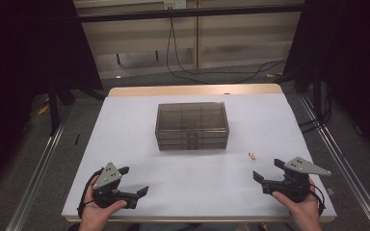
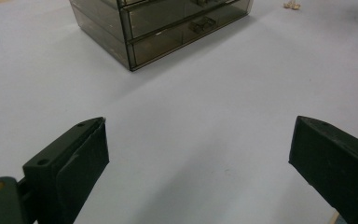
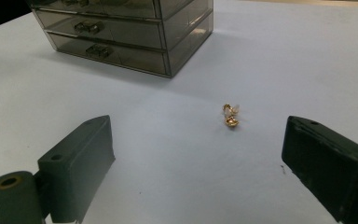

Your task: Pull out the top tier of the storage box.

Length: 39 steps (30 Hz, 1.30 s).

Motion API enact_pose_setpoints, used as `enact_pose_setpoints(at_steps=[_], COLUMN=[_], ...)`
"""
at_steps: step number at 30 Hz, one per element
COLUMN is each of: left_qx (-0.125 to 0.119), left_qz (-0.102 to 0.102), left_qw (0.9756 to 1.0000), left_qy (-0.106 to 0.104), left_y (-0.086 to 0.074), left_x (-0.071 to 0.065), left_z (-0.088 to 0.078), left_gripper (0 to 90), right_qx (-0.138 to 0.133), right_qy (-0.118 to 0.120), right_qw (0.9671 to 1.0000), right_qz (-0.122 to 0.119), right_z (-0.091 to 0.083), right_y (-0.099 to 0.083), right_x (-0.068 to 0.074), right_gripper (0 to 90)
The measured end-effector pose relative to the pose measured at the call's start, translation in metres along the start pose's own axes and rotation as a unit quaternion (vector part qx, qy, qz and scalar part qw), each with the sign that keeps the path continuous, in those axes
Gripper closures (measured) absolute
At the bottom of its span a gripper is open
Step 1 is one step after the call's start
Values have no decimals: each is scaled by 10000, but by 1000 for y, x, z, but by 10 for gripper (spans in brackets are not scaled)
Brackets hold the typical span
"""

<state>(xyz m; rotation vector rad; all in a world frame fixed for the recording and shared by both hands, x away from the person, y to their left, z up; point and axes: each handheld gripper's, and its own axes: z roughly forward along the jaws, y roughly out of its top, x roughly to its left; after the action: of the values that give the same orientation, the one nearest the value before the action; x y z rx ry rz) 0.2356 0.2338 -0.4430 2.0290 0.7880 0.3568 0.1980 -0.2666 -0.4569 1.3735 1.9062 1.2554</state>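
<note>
High view, near edge first: left gripper (image 1: 135, 180) and right gripper (image 1: 266, 173) both sit low over the white table cover (image 1: 139, 125), each in a hand, jaws spread wide, nothing between them, nothing held. Right gripper view confirms it: 2 black jaws far apart with bare table in the gap. Left gripper view same, wide and empty.

Key relation: the small gold earring pair (image 3: 231, 115) lies on the table just ahead of the right gripper, slightly toward its right-hand jaw side of centre, well short of the box. The 2 pieces lie touching or almost touching, 1 behind the other along the gripper's line of sight. Right hand is clearly nearer; the left gripper is well apart from them across the table. In the high view they are a tiny pale speck (image 1: 253, 155) right of the box's front corner.

Farther back: smoky translucent plastic drawer box (image 1: 191, 126), mid-table, drawers look shut, handles facing the person.

Hard to tell: exact shape of the earrings, too small; box contents murky; its top is cut off in both gripper views.
</note>
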Motion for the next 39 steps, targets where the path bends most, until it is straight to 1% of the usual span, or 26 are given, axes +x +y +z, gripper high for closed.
enact_pose_setpoints(at_steps=[2, 4, 5, 7, 12, 14, 15, 17, 18, 19, 20, 22, 23, 25, 26, 27, 28, 29, 32, 33, 34, 36, 37, 38, 39], left_qx=[56, 48, 43, 50, 53, 20, -114, -138, -149, -98, -98, -51, -51, -12, -22, 10, 7, -9, 6, 20, -16, 50, 50, 89, 109], left_qz=[37, 15, 17, 31, 15, 50, 31, 55, 81, 169, 169, 234, 234, 301, 326, 404, 446, 452, 501, 518, 505, 577, 577, 633, 647], left_qw=[10000, 10000, 10000, 10000, 10000, 10000, 9998, 9998, 9998, 9996, 9996, 9994, 9994, 9993, 9991, 9989, 9987, 9986, 9984, 9982, 9983, 9977, 9977, 9973, 9972], left_qy=[4, -3, -16, -16, -23, -18, -140, -131, -130, -182, -182, -229, -229, -228, -255, -241, -247, -269, -267, -296, -298, -346, -346, -372, -369], left_y=[0, 1, 1, 1, 2, 3, 7, 9, 10, 12, 12, 14, 14, 16, 16, 19, 19, 20, 21, 22, 23, 25, 25, 27, 28], left_x=[1, 0, 0, -1, -2, -2, -4, -5, -7, -11, -11, -15, -15, -18, -20, -22, -24, -26, -28, -29, -30, -32, -32, -33, -33], left_z=[2, 3, 4, 4, 6, 7, 6, 6, 7, 10, 10, 13, 13, 15, 16, 18, 18, 19, 20, 21, 22, 25, 25, 29, 31], left_gripper=[46, 46, 46, 46, 46, 45, 47, 46, 46, 46, 46, 47, 50, 59, 62, 69, 74, 77, 77, 82, 83, 83, 83, 83, 83], right_qx=[-25, -24, -31, -62, 32, 56, 57, 46, 52, 68, 68, 107, 115, 115, 152, 218, 214, 199, 208, 223, 227, 201, 201, 186, 179], right_qy=[21, 44, 85, 240, 314, 377, 392, 376, 391, 378, 378, 390, 380, 377, 352, 386, 393, 379, 422, 412, 409, 397, 397, 369, 404], right_qw=[10000, 10000, 9999, 9996, 9995, 9992, 9991, 9992, 9991, 9992, 9992, 9991, 9992, 9992, 9992, 9990, 9990, 9991, 9989, 9989, 9989, 9990, 9990, 9991, 9990], right_qz=[41, 51, 63, 113, 96, 123, 140, 146, 143, 138, 138, 99, 93, 84, 81, 63, 20, -36, -59, -78, -77, -40, -40, -33, -19], right_z=[0, 0, 0, 1, 5, 5, 5, 4, 5, 5, 5, 5, 5, 5, 7, 10, 11, 10, 8, 8, 7, 6, 6, 6, 5], right_y=[0, 0, 0, -1, -1, -1, -1, -1, -1, -1, -1, -1, -1, -1, -2, -2, 0, 1, 1, 0, 0, 0, 0, 0, 0], right_x=[0, 0, -1, -2, 0, 1, 1, 1, 1, 1, 1, 3, 3, 4, 5, 8, 10, 13, 18, 19, 19, 18, 18, 18, 19], right_gripper=[93, 95, 97, 96, 96, 97, 96, 97, 97, 98, 98, 98, 98, 103, 111, 111, 111, 111, 109, 109, 109, 109, 109, 109, 109])
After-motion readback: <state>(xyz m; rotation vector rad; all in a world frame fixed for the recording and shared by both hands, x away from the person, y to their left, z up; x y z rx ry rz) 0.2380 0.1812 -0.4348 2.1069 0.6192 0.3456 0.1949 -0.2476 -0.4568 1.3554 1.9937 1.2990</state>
